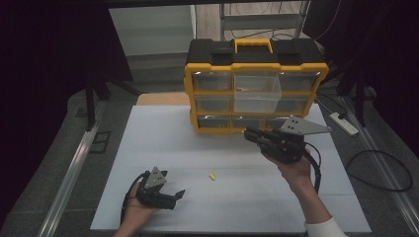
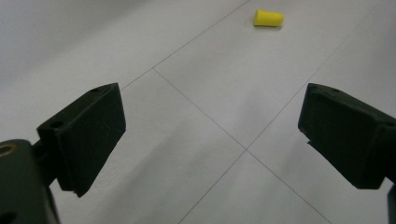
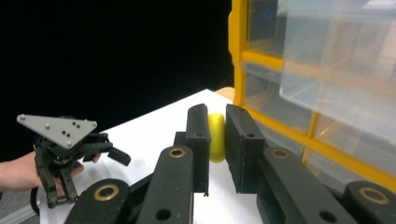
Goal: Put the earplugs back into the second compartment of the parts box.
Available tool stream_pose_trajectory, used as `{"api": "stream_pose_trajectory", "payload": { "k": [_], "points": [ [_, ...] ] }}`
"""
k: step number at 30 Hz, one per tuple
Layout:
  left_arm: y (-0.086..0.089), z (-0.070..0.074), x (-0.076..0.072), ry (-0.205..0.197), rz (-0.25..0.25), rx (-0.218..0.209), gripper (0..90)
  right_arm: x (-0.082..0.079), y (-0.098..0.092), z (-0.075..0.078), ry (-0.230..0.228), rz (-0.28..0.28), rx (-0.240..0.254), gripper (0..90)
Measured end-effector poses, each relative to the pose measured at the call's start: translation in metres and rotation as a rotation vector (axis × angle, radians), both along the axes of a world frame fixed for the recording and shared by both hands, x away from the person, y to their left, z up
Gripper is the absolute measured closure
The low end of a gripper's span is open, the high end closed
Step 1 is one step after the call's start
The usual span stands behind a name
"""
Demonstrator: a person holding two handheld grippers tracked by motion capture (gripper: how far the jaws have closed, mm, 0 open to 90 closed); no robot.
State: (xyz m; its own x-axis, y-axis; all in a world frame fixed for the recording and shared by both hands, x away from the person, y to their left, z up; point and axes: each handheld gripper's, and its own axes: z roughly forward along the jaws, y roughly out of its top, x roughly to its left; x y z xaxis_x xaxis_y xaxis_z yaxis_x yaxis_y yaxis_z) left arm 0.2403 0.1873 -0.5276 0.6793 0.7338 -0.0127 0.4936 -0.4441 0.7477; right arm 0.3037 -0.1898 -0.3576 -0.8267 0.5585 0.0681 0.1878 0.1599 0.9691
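Yellow earplug lies loose on the white worktop, near the front middle, just ahead and right of my left claw. From the left claw's own camera the plug lies on its side, long axis roughly across that view, narrower rounded end to the right.

Left claw wide open, nothing between the jaws, bare worktop under them. My left hand sits low at the front edge, palm up under the tool, jaws aimed right and slightly forward toward the loose plug. Plug and claw apart, not touching.

Right claw is further back, raised above the worktop, my right hand gripping it from below, forearm and white sleeve coming in from bottom right. Jaws point left, just in front of the organiser's bottom row.

From the right claw's own camera the claw is nearly closed, pinching a second yellow earplug between the pads; its long axis runs up-down in that view, top end rounded. Left claw visible farther off.

At the back stands the yellow-and-black drawer organiser, three rows of clear drawers; the middle drawer in the top rows is pulled out toward me.
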Motion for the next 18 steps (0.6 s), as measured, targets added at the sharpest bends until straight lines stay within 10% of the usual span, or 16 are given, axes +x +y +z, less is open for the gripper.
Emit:
{"api": "stream_pose_trajectory", "payload": {
  "k": [18],
  "points": [
    [0.0, 0.0, 0.0, 0.003, 0.004, -0.006, 7.5, 0.008, -0.017, 0.059, -0.068, -0.057, 0.055, 79.7]
  ]
}}
